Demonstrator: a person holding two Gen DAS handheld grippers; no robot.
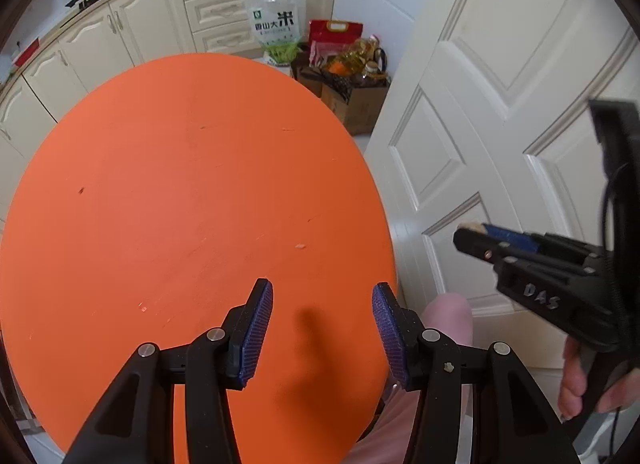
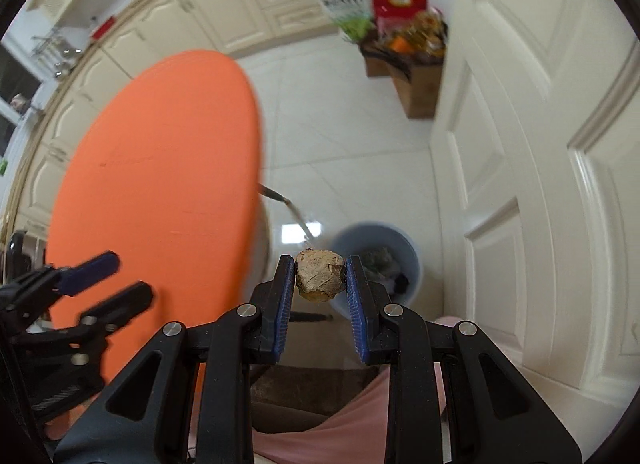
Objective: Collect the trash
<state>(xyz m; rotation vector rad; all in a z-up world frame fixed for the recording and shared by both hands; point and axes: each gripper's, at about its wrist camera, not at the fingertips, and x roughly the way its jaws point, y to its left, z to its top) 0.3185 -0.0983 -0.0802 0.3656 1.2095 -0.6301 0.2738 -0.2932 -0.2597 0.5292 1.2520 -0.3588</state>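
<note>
in the left wrist view, a round orange table top (image 1: 180, 204) is seen filling the near and left ground, bare but for small crumbs. cream cabinets (image 1: 132, 24) are ranged along the far wall, a rice bag (image 1: 276, 26) and a cardboard box (image 1: 356, 104) of groceries are set far off, and a white panelled door (image 1: 500, 104) is at the right. the left gripper (image 1: 322, 312) is held spread, with nothing between its pads.

in the right wrist view, a brownish scrap (image 2: 320, 278) is pinched in the right gripper (image 2: 321, 284) above pale floor tiles (image 2: 352, 152), just near of a pale blue bin (image 2: 412, 256) holding rubbish.
</note>
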